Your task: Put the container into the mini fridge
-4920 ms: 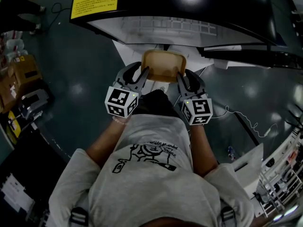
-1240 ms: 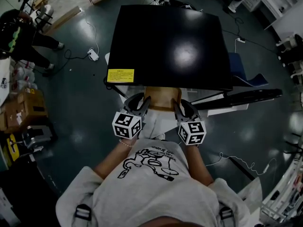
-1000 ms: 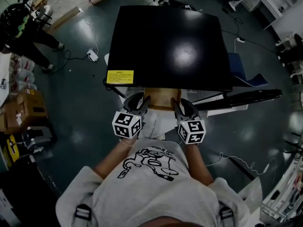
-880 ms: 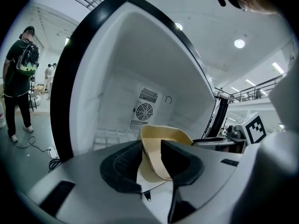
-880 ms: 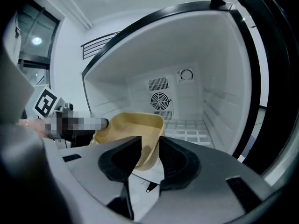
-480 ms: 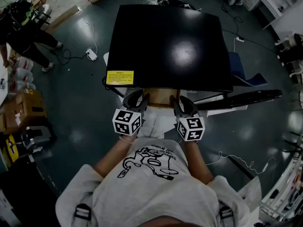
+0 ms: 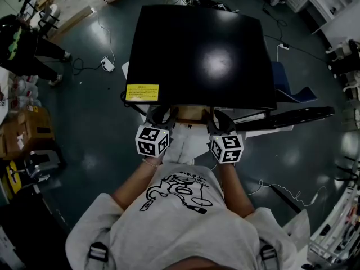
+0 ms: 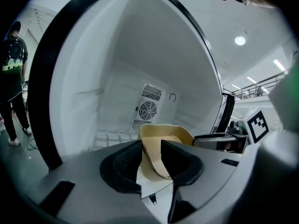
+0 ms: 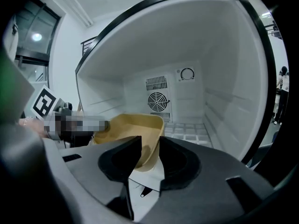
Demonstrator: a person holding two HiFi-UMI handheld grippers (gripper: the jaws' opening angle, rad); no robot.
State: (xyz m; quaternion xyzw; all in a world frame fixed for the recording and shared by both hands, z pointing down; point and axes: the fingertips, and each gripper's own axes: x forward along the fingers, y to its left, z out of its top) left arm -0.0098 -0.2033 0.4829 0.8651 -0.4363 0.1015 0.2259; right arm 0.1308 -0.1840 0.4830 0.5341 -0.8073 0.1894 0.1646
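Tan plastic is what we are carrying: the container (image 7: 191,113) is hanging between our two claws at the mouth of the mini fridge (image 7: 197,55), at twelve o'clock from our chest and just under the front edge of its black top. We are pinching its rim from both sides. The left claw (image 8: 151,149) is closed on the wall at the container's nine o'clock and the right claw (image 9: 150,146) on the wall at its three o'clock, each with one jaw inside the tub and one outside. We judge that this paired grip is keeping the tub steady and leaving its far end free to lead into the cavity. The door (image 7: 292,117) is standing open at three o'clock, so the white interior is facing us, with the fan grille (image 9: 158,101) on the back wall at twelve o'clock. As far as we can tell, the container is not yet resting on the fridge floor.
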